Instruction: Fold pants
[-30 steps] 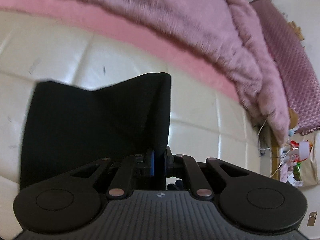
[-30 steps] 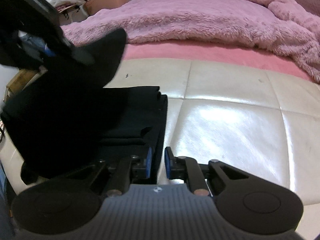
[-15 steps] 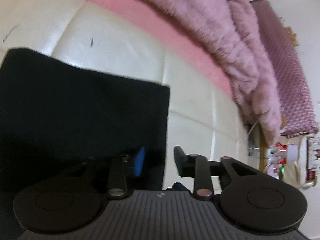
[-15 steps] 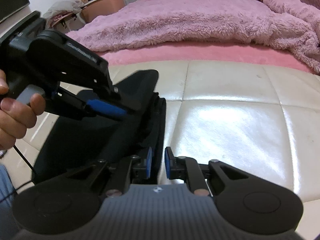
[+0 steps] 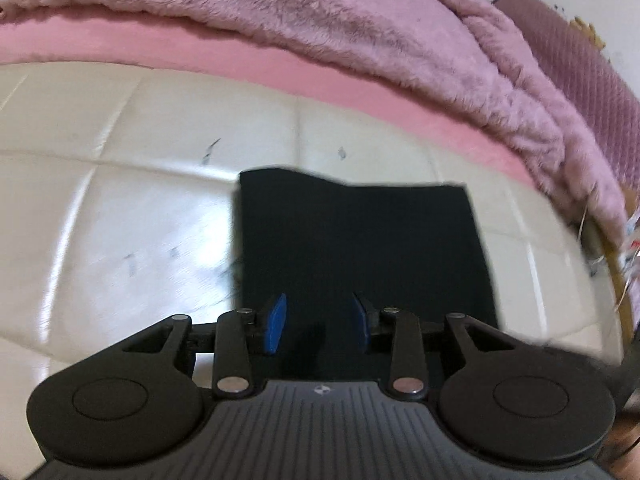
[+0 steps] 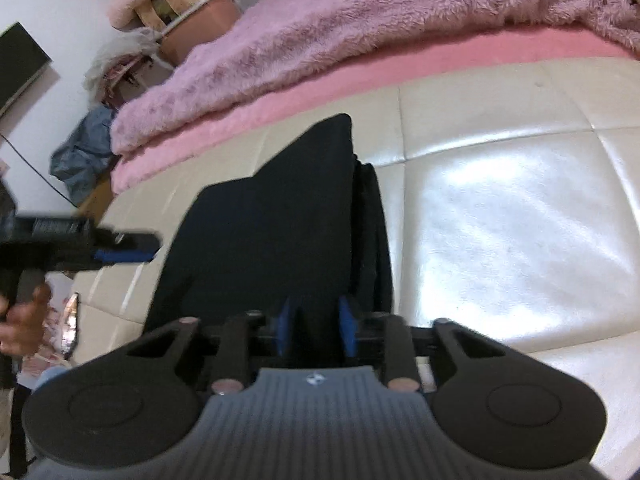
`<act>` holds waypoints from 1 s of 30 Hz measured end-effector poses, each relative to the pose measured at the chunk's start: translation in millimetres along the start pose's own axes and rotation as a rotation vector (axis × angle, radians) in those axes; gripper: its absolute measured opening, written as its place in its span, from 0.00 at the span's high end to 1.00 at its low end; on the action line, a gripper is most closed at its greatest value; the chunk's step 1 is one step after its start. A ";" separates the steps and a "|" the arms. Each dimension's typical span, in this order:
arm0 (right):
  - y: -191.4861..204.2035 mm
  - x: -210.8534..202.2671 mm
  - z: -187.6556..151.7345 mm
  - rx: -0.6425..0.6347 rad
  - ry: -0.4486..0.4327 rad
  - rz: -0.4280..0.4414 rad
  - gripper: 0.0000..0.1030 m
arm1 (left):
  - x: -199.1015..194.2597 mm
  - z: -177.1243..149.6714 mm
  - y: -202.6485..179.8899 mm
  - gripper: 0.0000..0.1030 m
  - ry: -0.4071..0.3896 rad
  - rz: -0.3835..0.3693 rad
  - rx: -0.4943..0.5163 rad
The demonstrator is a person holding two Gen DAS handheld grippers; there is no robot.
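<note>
The black pants [image 5: 360, 248] lie folded into a flat rectangle on the cream quilted surface [image 5: 120, 208]. They also show in the right wrist view [image 6: 280, 224], with stacked layer edges along their right side. My left gripper [image 5: 318, 326] is open and empty, hovering over the near edge of the pants. It also shows in the right wrist view [image 6: 120, 250], held off the pants' left side. My right gripper [image 6: 314, 328] is open, its blue pads apart over the near end of the pants, holding nothing.
A fluffy pink blanket [image 5: 320, 20] and a pink sheet [image 5: 200, 56] lie behind the cream surface. A maroon pillow [image 5: 580, 64] is at the far right. Boxes, a basin and clothes [image 6: 168, 12] crowd the floor at left.
My left gripper opened, let go of the pants' corner and drew back to the left. The lifted flap now lies flat. My right gripper opened wider.
</note>
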State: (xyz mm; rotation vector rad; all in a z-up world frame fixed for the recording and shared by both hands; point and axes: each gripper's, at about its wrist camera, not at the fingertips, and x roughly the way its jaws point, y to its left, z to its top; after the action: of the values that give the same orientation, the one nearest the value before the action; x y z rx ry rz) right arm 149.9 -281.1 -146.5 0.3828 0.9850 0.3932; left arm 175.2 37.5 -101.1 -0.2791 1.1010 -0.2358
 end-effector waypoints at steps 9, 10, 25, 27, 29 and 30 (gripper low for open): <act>54.6 -48.9 33.7 -0.155 -0.099 0.015 0.98 | -10.0 -24.6 3.9 0.80 -0.045 -0.050 0.087; 52.3 -43.6 32.3 -0.166 -0.075 -0.040 0.98 | -8.5 -26.4 1.8 0.81 -0.047 -0.055 0.099; -12.3 27.6 -12.5 -0.045 0.026 -0.176 0.97 | 31.5 -49.6 4.9 0.94 0.033 0.011 0.160; -11.3 27.9 -8.4 -0.047 0.036 -0.176 0.96 | 29.3 -45.8 6.0 0.94 0.049 0.004 0.145; -6.2 25.9 -2.4 -0.076 0.042 -0.186 0.91 | 21.8 -41.0 7.7 0.94 0.047 -0.014 0.136; -4.0 22.0 -0.2 -0.091 0.040 -0.196 0.84 | 15.6 -38.1 7.5 0.93 0.025 -0.035 0.139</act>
State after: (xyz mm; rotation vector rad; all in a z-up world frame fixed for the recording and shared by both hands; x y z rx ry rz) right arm 161.2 -273.8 -164.3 0.1945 1.0301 0.2676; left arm 148.1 35.5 -132.9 -0.1719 1.0996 -0.3463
